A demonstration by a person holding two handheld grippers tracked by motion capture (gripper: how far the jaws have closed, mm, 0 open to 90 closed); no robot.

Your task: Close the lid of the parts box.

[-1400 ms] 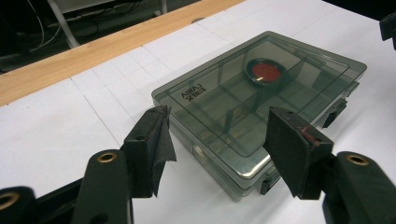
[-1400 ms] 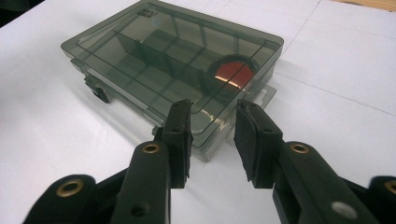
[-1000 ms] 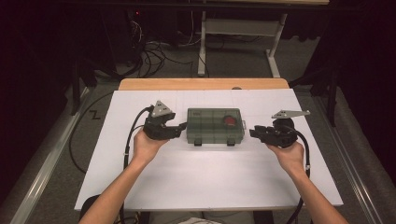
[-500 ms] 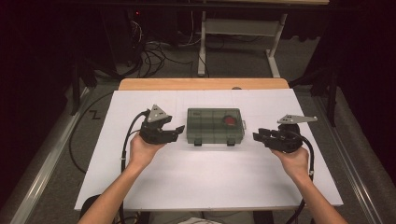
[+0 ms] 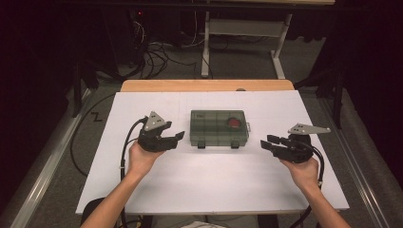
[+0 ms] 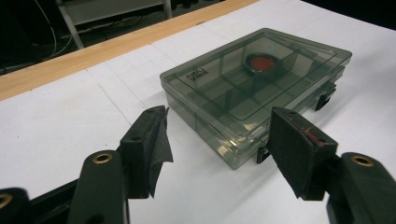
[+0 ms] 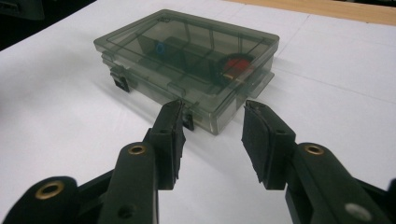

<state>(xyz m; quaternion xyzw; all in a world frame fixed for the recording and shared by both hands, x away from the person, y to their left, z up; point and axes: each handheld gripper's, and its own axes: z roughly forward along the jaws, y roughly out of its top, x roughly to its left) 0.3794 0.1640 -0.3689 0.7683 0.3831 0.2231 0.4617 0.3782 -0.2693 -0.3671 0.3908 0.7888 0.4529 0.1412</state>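
Resting shut at worktop (image 5: 199, 190) centre: smoky compartment box (image 5: 219, 128), embossed lid lettering illegible, red disc (image 5: 234, 123) inside | left gripper (image 5: 172, 138) jaws apart | right gripper (image 5: 267, 144) jaws apart | white gridded sheet, wooden far edge, dark cabled floor.

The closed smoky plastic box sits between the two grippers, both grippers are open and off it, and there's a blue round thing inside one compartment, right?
Not quite: the round thing inside the box is red, not blue, as the left gripper view shows through the closed lid. The rest holds: the box lies between the left gripper and the right gripper, both open and clear of it.
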